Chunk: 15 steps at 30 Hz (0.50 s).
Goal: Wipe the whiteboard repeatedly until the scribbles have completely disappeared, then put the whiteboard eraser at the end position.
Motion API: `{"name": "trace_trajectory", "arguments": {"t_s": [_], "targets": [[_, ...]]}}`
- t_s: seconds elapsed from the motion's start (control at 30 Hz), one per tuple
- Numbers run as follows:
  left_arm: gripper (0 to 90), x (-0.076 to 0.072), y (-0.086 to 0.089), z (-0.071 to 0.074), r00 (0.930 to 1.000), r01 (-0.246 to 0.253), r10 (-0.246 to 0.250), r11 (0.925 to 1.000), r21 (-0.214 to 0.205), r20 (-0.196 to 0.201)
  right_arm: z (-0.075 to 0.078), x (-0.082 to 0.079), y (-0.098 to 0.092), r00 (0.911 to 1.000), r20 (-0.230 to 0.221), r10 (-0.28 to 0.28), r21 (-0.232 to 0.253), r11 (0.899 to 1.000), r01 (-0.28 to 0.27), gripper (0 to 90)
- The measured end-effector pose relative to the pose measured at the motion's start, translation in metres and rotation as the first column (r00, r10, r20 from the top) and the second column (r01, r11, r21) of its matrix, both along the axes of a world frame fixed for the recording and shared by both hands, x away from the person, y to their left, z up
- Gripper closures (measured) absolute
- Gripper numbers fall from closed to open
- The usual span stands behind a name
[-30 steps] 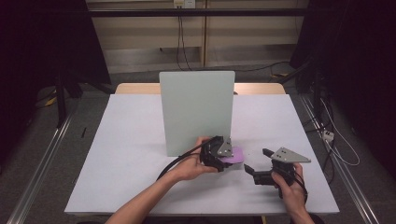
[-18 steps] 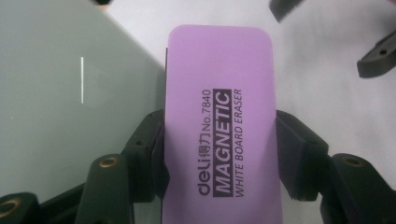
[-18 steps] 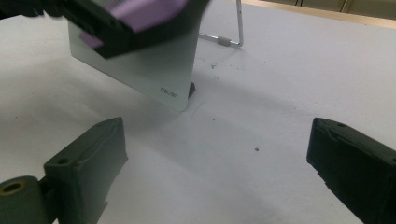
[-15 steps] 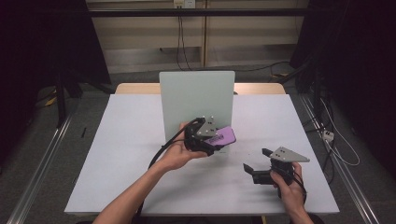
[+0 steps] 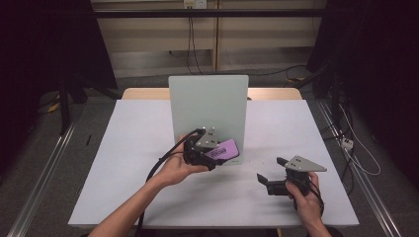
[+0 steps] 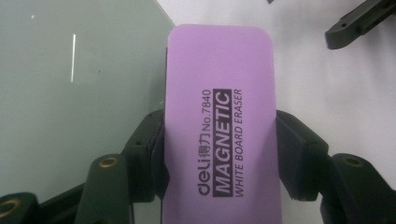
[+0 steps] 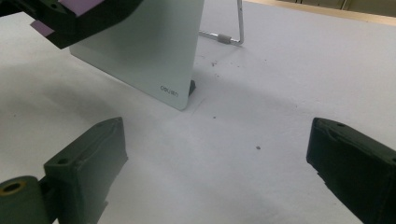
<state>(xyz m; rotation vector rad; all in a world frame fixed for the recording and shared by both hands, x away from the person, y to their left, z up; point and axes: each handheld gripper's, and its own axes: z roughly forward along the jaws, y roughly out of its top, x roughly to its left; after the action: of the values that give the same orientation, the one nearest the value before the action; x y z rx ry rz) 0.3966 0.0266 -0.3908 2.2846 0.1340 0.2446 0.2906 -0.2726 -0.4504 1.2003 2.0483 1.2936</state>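
A purple magnetic whiteboard eraser (image 6: 219, 121) is clamped across its width by my left gripper (image 6: 219, 154), printed face toward the camera. In the high view the left gripper (image 5: 220, 152) holds the eraser (image 5: 226, 148) just above the table, in front of the lower right part of a small upright whiteboard (image 5: 207, 108). The board's pale face (image 6: 70, 93) lies to the left of the eraser. My right gripper (image 5: 269, 170) rests on the table at the front right, open and holding nothing. Its view looks between its jaws (image 7: 219, 163) at the board's corner (image 7: 149, 51).
The white table top (image 5: 128, 148) has bare room left of the board and along the front. The board's wire stand (image 7: 229, 37) juts out behind it. A wooden strip (image 5: 276, 93) edges the table's back. Floor rails (image 5: 49, 173) and cables flank the table.
My left gripper lifted the eraser off the table near the board's lower right corner and carried it up and leftward in front of the board. The right gripper stayed put.
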Motion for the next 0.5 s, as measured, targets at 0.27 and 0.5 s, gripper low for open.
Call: {"name": "trace_trajectory", "arguments": {"t_s": [0.27, 0.5], "targets": [[41.1, 0.001, 0.014, 0.0, 0.9951, -0.066, 0.065, 0.9978, -0.005, -0.075, 0.0, 0.002, 0.002, 0.9999, 0.001, 0.011, -0.005, 1.0, -0.011, 4.9], [41.1, -0.004, 0.023, -0.001, 0.9878, -0.094, 0.095, 0.9955, 0.015, -0.123, 0.0, 0.002, 0.001, 1.0, -0.001, 0.004, 0.0, 1.0, -0.004, 4.9]]}}
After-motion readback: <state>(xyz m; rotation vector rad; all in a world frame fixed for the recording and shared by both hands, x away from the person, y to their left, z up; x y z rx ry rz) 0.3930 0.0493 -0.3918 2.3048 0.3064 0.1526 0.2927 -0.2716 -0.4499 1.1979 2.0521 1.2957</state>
